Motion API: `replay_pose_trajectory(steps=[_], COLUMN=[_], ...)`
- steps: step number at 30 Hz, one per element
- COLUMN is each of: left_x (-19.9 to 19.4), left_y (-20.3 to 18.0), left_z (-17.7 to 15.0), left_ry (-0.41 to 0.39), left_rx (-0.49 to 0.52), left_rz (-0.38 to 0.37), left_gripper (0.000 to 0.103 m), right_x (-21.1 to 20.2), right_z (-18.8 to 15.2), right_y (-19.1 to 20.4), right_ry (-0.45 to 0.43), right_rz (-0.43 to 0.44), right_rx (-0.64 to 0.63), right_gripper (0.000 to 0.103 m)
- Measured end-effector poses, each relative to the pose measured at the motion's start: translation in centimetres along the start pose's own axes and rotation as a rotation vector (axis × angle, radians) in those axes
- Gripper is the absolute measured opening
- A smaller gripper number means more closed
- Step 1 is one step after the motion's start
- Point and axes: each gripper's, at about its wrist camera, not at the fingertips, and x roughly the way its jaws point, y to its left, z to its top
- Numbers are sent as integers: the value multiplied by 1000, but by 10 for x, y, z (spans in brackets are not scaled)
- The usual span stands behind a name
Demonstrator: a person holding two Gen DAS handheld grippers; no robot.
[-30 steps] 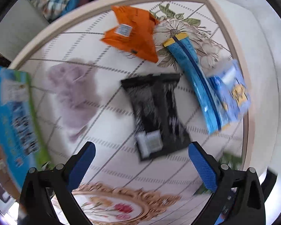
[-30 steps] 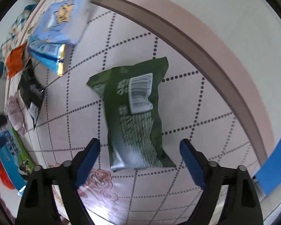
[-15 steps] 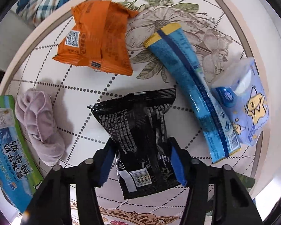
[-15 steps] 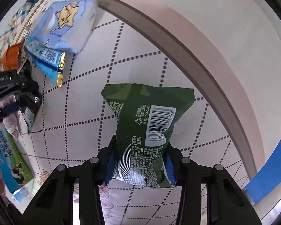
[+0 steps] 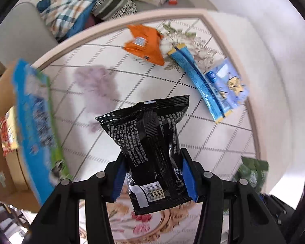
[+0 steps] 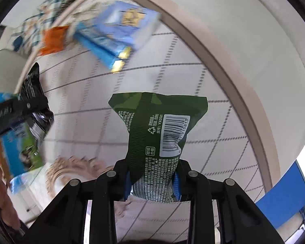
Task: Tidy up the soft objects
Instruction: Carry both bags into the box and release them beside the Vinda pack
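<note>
My left gripper [image 5: 153, 177] is shut on a black snack packet [image 5: 152, 142] and holds it lifted above the patterned table [image 5: 132, 85]. My right gripper [image 6: 152, 185] is shut on a green snack packet [image 6: 158, 130], also lifted off the table. The left gripper with the black packet [image 6: 33, 101] also shows at the left of the right wrist view. The green packet [image 5: 252, 172] shows at the lower right of the left wrist view.
On the table lie an orange packet [image 5: 146, 44], a long blue packet [image 5: 203, 83], a light blue tissue pack [image 5: 229, 83] and a blurred purple cloth [image 5: 95, 81]. A blue-green carton [image 5: 36, 126] stands at the left over a cardboard box [image 5: 8, 162]. A sofa [image 5: 50, 16] lies beyond.
Both grippers closed on their packets, the left on the black one and the right on the green one. Both packets have since been lifted off the table.
</note>
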Motion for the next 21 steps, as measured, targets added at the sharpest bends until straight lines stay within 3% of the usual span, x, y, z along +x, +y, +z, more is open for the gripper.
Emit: replay_pose_trajectory(steps=[4,9,16,21], left_x=[-58,-123,-173,-178], left_y=[39,104,208,275], left_z=[0,-15,-30,-29], left_ry=[-75,-168,-220,-223], left_rx=[-40,-86,-146,-172], left_rz=[-44,-25,87,176], left_gripper=[47,47,47,47], right_x=[-38,-76,-90,-71], right_z=[-14,-35,-65,-65], right_y=[45,128,269,354], right_ry=[-36,-70,-86,-66], right_rz=[66,160,217,180], right_rx=[-82,-235,-451,-534], right_gripper=[33,33,33,33])
